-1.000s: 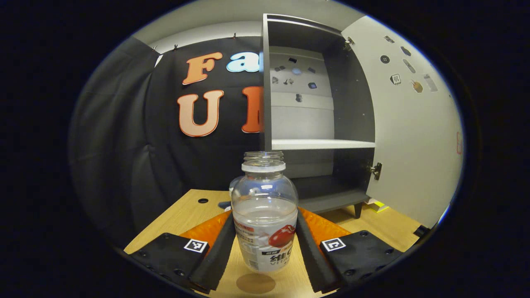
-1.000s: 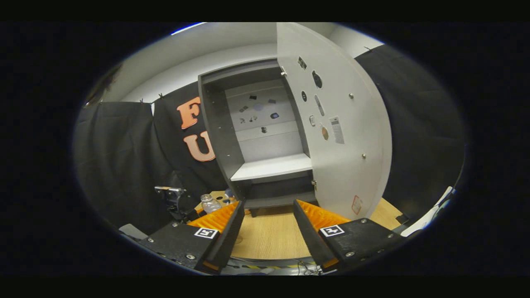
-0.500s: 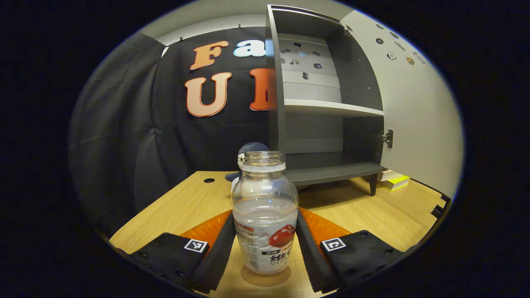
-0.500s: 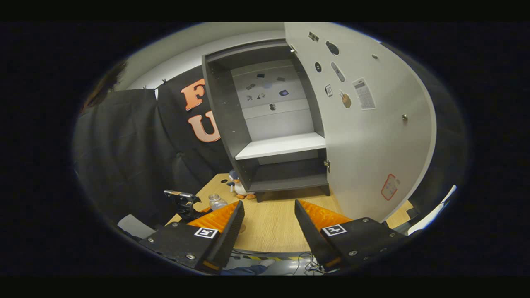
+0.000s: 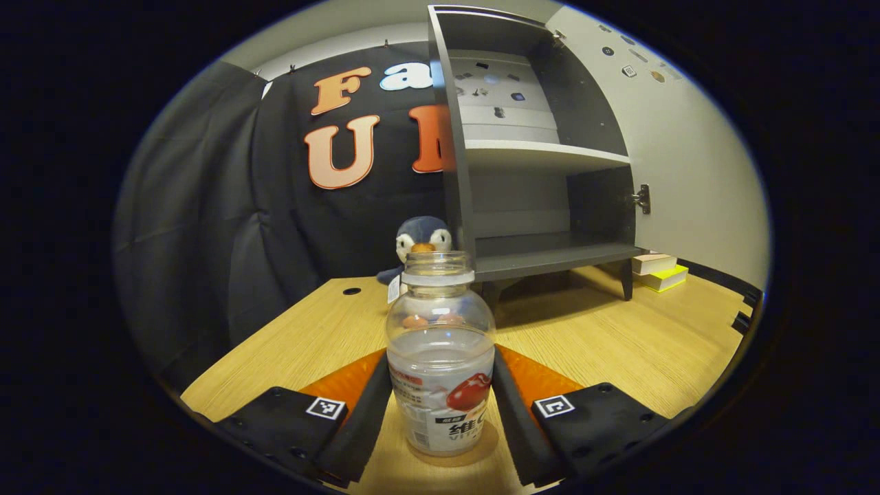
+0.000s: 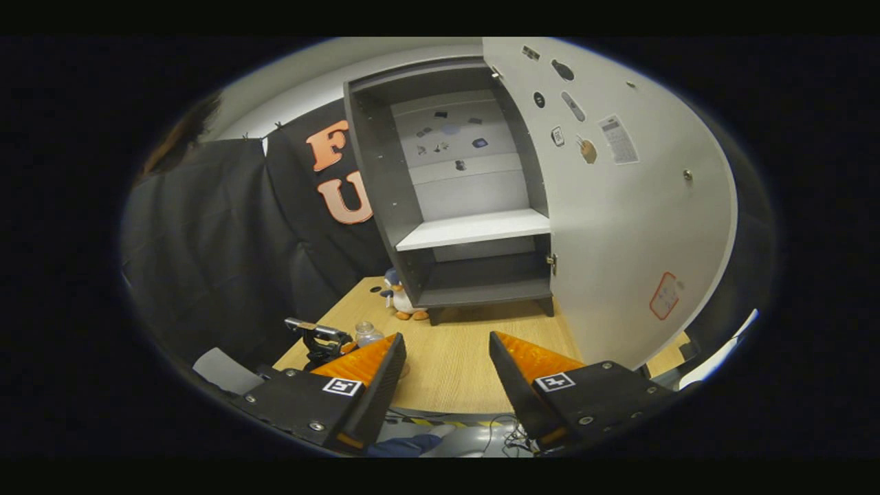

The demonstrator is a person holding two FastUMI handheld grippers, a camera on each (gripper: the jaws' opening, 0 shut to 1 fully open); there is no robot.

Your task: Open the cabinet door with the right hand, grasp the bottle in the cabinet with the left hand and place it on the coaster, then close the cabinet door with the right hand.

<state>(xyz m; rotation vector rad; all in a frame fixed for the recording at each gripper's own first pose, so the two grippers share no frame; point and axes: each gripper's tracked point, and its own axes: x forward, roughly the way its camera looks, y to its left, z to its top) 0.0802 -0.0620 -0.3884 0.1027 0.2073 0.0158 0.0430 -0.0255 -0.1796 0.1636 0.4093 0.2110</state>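
Clear bottle (image 5: 440,357) upright at 6 o'clock in left gripper view, left gripper (image 5: 440,405) level, both fingers pressed on its sides, its base on brown coaster (image 5: 481,450) on wooden table (image 5: 619,350). Cabinet (image 5: 543,158) at 1 o'clock, door (image 6: 619,206) swung wide. Plush penguin (image 5: 421,240) behind bottle. Right gripper (image 6: 445,368) held back, aimed toward cabinet, jaws parted, holding nothing.

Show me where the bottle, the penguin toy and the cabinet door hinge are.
bottle (image 5: 440,371), left gripper view, on its labelled body between the tool's fingers.
penguin toy (image 5: 421,238), left gripper view, on its face behind the bottle.
cabinet door hinge (image 5: 643,199), left gripper view, on the metal hinge.
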